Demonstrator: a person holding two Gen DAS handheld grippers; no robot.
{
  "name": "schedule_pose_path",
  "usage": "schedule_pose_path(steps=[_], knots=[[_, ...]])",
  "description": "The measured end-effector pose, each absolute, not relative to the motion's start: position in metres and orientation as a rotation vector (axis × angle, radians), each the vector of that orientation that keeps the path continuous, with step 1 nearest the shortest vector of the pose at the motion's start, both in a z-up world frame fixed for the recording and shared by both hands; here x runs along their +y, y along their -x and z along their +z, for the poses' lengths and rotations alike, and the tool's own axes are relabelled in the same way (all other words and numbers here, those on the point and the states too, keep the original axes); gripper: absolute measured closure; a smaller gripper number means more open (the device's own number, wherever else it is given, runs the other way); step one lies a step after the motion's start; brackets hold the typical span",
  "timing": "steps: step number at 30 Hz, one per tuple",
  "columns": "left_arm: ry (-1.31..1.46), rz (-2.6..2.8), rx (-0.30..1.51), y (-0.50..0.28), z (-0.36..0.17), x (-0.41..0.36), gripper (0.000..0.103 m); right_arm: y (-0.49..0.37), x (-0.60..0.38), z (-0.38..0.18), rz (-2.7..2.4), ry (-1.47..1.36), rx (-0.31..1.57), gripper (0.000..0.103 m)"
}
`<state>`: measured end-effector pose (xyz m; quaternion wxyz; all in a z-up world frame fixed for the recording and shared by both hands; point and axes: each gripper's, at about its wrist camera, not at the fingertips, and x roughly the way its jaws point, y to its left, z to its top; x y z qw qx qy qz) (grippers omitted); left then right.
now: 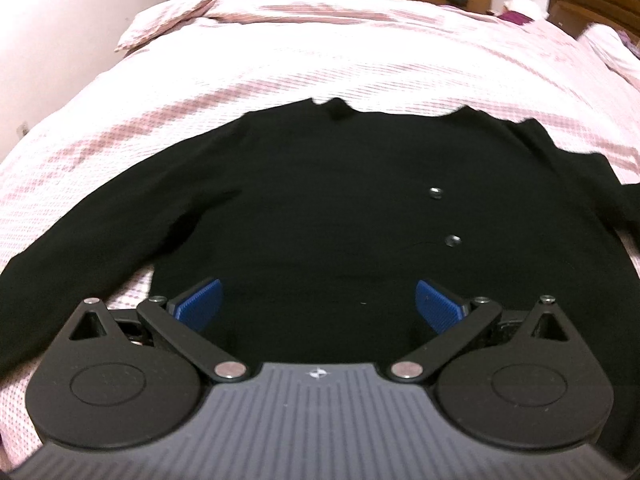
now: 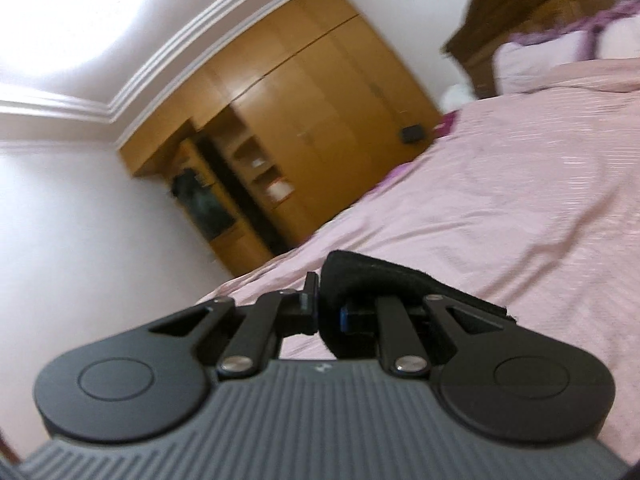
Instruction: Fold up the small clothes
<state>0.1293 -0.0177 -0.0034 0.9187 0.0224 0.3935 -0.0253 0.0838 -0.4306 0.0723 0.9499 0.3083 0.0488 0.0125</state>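
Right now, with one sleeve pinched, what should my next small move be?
Probably carry the right hand-held gripper, shut on black fabric, across over the black cardigan lying flat on the bed. The left hand-held gripper hovers open above the hem, ready to steady it.

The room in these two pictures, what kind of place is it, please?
Most likely a home bedroom. A bed with a pink patterned cover fills both views, a wooden headboard with pillows stands at its end, and a wooden wardrobe runs along the far wall.
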Motion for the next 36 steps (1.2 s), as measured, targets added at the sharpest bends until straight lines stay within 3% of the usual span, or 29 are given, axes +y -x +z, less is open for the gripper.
schedule_pose_path(steps=[13, 30, 32, 34, 36], knots=[[-0.009, 0.011, 0.766, -0.132, 0.012, 0.036, 0.0, -0.139, -0.307, 0.071, 0.305, -0.565, 0.19, 0.091], [0.034, 0.047, 0.811, -0.126, -0.017, 0.077, 0.0, -0.174, -0.184, -0.048, 0.366, -0.449, 0.615, 0.088], [0.045, 0.054, 0.813, -0.126, -0.017, 0.081, 0.0, -0.174, -0.18, -0.053, 0.365, -0.436, 0.649, 0.084], [0.052, 0.054, 0.812, -0.126, -0.016, 0.083, 0.0, -0.17, -0.178, -0.058, 0.372, -0.435, 0.677, 0.057], [0.052, 0.051, 0.807, -0.125, -0.015, 0.082, 0.0, -0.163, -0.178, -0.061, 0.398, -0.438, 0.672, 0.044]])
